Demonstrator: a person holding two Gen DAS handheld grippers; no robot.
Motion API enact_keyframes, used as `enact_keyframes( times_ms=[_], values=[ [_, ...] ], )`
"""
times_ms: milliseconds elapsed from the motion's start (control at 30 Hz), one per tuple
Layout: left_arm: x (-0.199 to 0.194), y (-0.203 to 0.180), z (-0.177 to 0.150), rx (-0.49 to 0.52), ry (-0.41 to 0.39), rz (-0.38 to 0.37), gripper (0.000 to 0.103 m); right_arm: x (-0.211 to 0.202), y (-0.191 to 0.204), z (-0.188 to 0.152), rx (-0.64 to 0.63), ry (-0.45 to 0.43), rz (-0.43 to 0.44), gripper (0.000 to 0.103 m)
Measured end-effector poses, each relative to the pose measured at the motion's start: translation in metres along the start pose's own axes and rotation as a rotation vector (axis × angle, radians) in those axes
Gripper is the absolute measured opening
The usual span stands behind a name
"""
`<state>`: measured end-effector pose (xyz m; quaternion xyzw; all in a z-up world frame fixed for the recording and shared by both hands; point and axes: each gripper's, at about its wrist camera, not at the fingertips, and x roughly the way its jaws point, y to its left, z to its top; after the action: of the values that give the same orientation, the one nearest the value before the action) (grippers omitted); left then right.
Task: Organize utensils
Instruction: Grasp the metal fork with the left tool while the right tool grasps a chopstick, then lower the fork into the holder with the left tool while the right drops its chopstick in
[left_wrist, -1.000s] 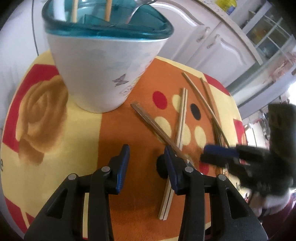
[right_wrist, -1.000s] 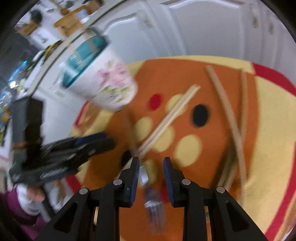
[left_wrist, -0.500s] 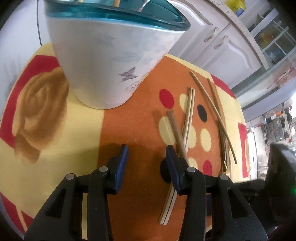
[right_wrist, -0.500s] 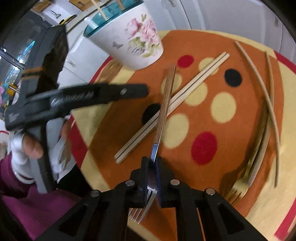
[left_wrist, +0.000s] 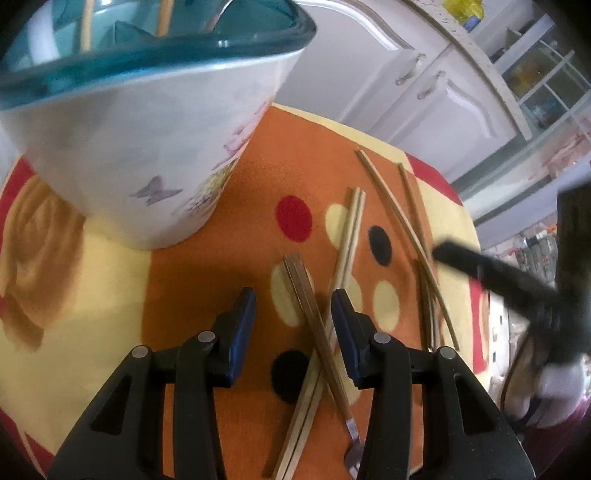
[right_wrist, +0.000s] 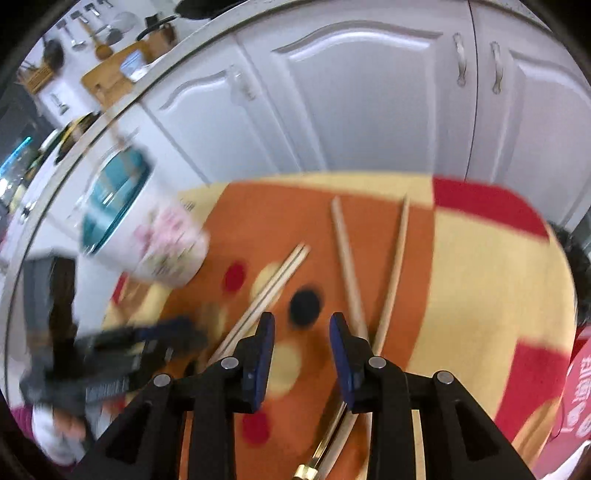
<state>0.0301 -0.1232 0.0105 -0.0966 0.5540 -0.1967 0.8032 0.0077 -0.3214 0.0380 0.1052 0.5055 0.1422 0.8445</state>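
Observation:
A white floral holder with a teal rim (left_wrist: 147, 155) stands at the back left of the round mat (left_wrist: 110, 288); it also shows in the right wrist view (right_wrist: 147, 236). My left gripper (left_wrist: 293, 325) is open, low over a wood-handled fork (left_wrist: 314, 325) that lies across a pale chopstick pair (left_wrist: 347, 236). My right gripper (right_wrist: 301, 343) is open and empty above the mat, between the pale chopstick pair (right_wrist: 273, 284) and two long brown chopsticks (right_wrist: 347, 266). The right gripper shows blurred at the right of the left wrist view (left_wrist: 491, 280).
Two thin brown sticks (left_wrist: 399, 210) and a gold-handled utensil (right_wrist: 321, 454) lie on the mat's right side. White cabinet doors (right_wrist: 369, 103) stand close behind the table. The holder holds sticks and a spoon (left_wrist: 162, 18).
My right gripper has let go of the fork, opened and swung right. The fork now lies on the mat between my left gripper's fingers. The left gripper moved closer to the holder.

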Motion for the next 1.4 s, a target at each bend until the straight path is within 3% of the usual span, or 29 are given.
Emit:
enact_keyframes(
  times_ms=[267,400,433,467,500,700,933,1400],
  values=[
    [0.008,-0.005,0.013,0.001,-0.01,0.028,0.041,0.056,-0.011,0.067,-0.031,0.058,-0.089,0.03],
    [0.012,-0.008,0.015,0.021,-0.016,0.035,0.039,0.077,-0.014,0.076,-0.054,0.098,-0.11,0.005],
    [0.012,-0.009,0.015,0.031,-0.02,0.036,0.028,0.078,-0.013,0.077,-0.06,0.106,-0.109,0.005],
    [0.013,-0.01,0.014,0.04,-0.017,0.042,0.019,0.074,-0.014,0.079,-0.066,0.107,-0.098,0.005],
    [0.014,-0.01,0.014,0.051,-0.015,0.051,0.016,0.068,-0.014,0.079,-0.076,0.095,-0.09,0.005],
    [-0.001,-0.01,0.011,0.063,-0.026,0.02,0.015,0.01,-0.019,0.071,-0.033,-0.003,0.008,0.005],
    [-0.052,-0.017,0.009,0.094,-0.084,-0.045,0.013,-0.069,0.002,0.04,-0.029,-0.133,0.081,0.005],
    [-0.141,-0.049,-0.005,0.193,-0.191,-0.158,0.009,-0.12,0.05,0.024,-0.108,-0.236,0.105,0.005]
  ],
)
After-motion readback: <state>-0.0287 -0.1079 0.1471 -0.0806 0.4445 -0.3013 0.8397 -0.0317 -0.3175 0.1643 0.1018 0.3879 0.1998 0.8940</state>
